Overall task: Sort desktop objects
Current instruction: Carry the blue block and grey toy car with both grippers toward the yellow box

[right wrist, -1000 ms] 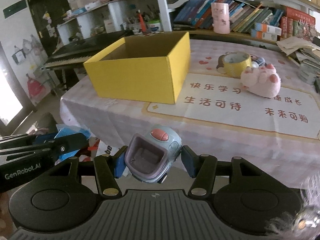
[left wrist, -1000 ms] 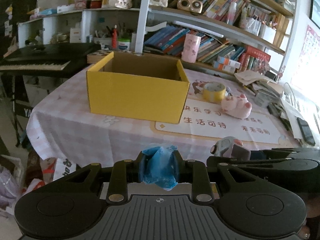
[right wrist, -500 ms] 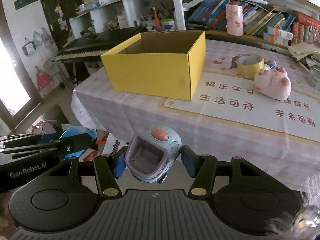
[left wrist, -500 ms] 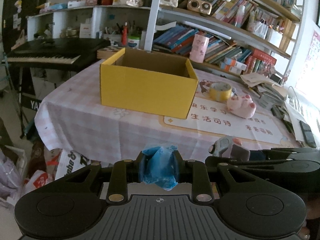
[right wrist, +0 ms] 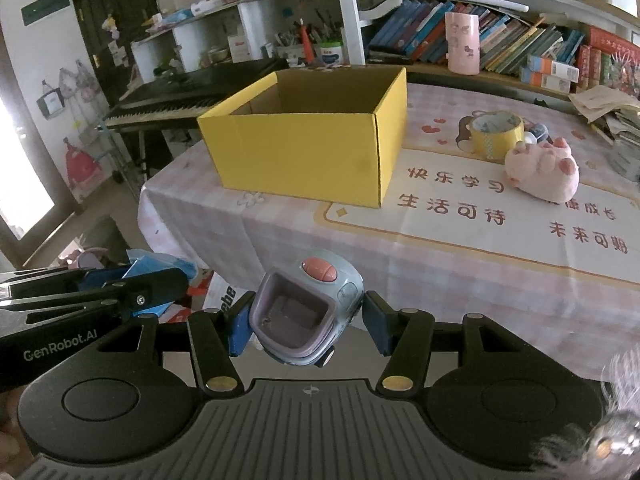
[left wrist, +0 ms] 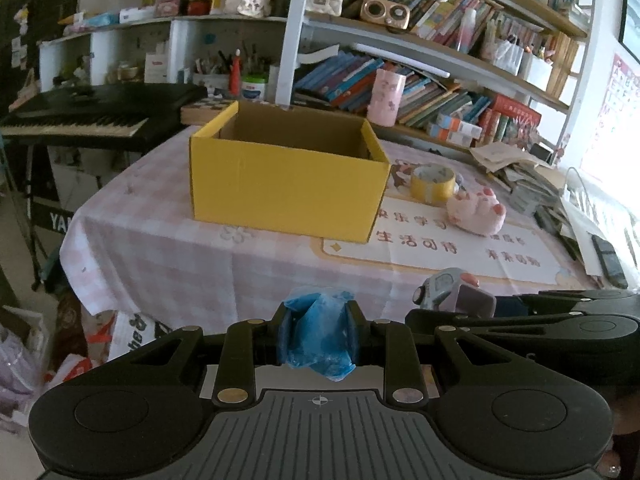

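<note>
My left gripper is shut on a crumpled blue plastic packet, held off the table's near edge. My right gripper is shut on a small grey-purple toy car with a pink button on top. That car also shows at the right of the left wrist view. An open yellow cardboard box stands on the pink checked tablecloth ahead. A yellow tape roll and a pink plush pig lie to the right of the box.
A printed mat with Chinese writing covers the table's right part. Papers and a phone lie at the far right. Bookshelves stand behind the table, a keyboard piano to the left. Bags lie on the floor.
Both grippers have risen and moved back from the table, each still holding its object. The box looks smaller and its inside shows more.
</note>
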Tool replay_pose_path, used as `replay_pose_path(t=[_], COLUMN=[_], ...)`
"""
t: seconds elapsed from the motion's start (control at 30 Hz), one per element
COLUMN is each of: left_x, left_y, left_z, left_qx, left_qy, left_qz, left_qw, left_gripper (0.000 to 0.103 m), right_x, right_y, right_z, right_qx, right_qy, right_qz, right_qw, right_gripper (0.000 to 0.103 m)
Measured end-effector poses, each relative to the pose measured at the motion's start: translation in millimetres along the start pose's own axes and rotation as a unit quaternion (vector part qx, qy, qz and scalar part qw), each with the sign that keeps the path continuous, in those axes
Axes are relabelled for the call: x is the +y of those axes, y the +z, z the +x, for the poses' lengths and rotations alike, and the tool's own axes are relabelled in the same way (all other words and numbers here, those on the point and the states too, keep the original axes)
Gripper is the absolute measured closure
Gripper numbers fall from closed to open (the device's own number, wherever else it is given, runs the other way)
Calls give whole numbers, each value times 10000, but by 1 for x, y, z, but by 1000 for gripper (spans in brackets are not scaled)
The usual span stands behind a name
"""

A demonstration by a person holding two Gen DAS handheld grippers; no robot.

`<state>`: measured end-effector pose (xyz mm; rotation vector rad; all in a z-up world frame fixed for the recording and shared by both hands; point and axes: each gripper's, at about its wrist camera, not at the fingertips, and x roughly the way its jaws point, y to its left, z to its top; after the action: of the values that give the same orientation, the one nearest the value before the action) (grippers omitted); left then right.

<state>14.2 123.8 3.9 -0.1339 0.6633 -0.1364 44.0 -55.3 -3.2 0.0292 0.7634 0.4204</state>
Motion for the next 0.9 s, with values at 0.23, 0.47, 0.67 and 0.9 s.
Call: replay_pose_path(t=[0.23, 0.47, 0.67, 0.9], left_x=[11, 19, 22, 25], left_y=[5, 11, 15, 31], left_z=[1, 2, 9, 21], left_qx=[-24, -65, -85, -226], left_qy=[73, 157, 224, 307], left_qz=[-55, -127, -195, -194], left_qw=[10000, 9998, 9995, 9991], left_gripper=[77, 77, 77, 77], right_x=[13, 17, 18, 13], right_y=[8, 16, 20, 39], right_z=[9, 17, 26, 41], right_qx=[5, 32, 73, -38], right_qy=[91, 131, 203, 271], right_qz=[-189, -262, -371, -445], right_qw=[9998, 9996, 9991, 9986], right_gripper=[49, 49, 49, 49])
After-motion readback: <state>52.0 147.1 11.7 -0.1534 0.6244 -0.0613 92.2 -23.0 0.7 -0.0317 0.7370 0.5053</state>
